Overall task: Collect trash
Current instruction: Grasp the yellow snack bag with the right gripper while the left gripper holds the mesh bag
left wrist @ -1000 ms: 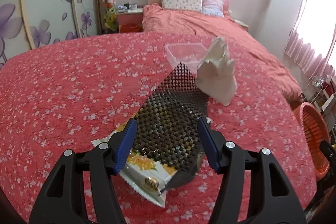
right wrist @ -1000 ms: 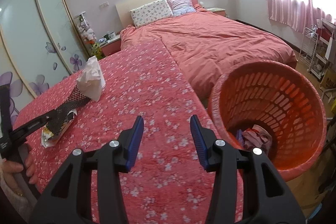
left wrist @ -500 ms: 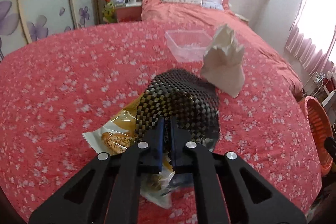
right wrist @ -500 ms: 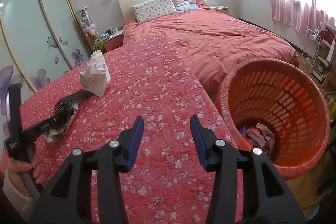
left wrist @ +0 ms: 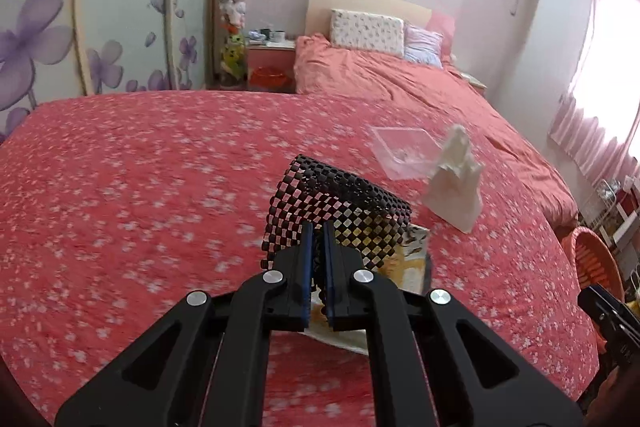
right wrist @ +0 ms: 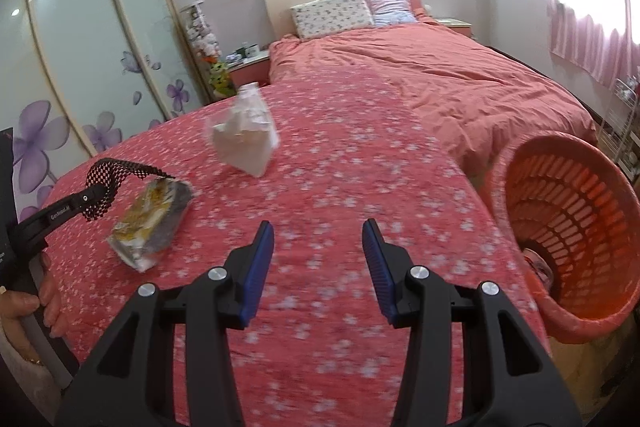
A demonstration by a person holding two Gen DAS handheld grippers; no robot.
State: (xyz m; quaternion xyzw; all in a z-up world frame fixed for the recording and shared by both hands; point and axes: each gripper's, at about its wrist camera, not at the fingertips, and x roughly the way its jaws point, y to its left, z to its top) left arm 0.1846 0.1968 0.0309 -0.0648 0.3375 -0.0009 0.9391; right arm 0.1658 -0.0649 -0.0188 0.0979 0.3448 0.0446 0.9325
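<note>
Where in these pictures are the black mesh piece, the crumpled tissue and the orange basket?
black mesh piece (left wrist: 344, 203): left wrist view, middle of the netting.
crumpled tissue (right wrist: 244, 143): right wrist view, its front face.
orange basket (right wrist: 576, 211): right wrist view, inner slatted wall.

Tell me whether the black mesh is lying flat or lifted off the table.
Lifted. The left gripper is shut on one end of the black mesh, which arches up clear of the snack wrapper below it.
</note>
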